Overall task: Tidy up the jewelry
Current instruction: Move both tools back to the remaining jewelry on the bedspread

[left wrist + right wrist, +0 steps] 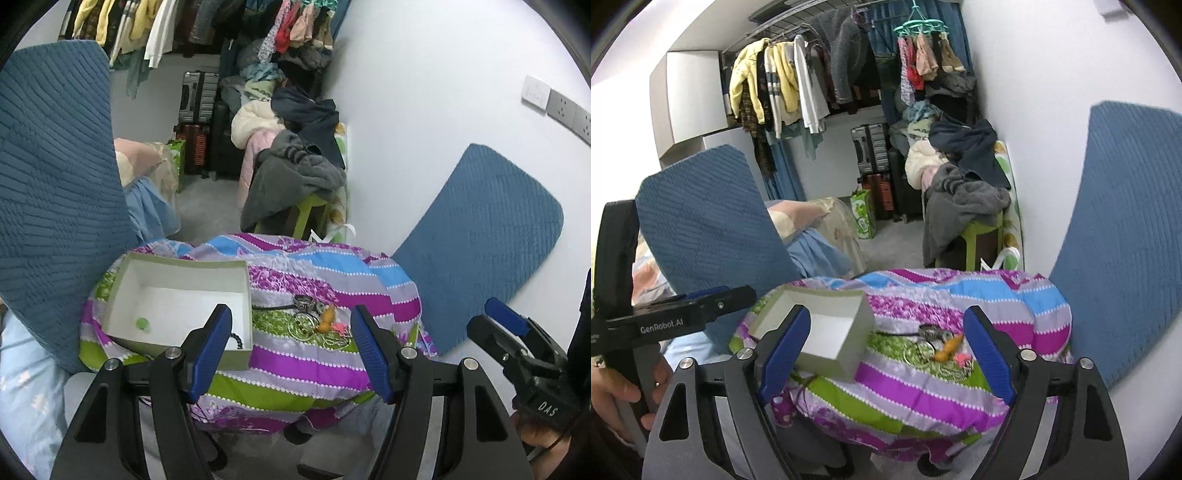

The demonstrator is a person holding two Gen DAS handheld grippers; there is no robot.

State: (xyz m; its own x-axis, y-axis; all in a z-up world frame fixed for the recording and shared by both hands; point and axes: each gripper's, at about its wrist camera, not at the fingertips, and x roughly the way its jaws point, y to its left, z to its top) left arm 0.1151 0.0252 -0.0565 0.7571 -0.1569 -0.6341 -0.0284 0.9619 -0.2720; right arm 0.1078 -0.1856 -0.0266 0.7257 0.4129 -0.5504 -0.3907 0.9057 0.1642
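A pile of jewelry point(317, 319) lies on a striped purple, green and blue cloth point(306, 365): bangles, a patterned ring, an orange pendant, a pink piece and chains. It also shows in the right wrist view point(940, 345). Left of it stands an open white box point(177, 306) holding a green bead point(142, 324) and a black bead bracelet point(238, 340); the box shows in the right wrist view point(827, 328) too. My left gripper point(291, 350) is open and empty, held before the box and pile. My right gripper point(886, 354) is open and empty, near the pile.
Blue quilted chair backs stand left point(55, 192) and right point(480, 247) of the covered surface. Behind are a green stool with a grey garment point(295, 184), suitcases point(199, 110), hanging clothes and a white wall with sockets point(565, 107).
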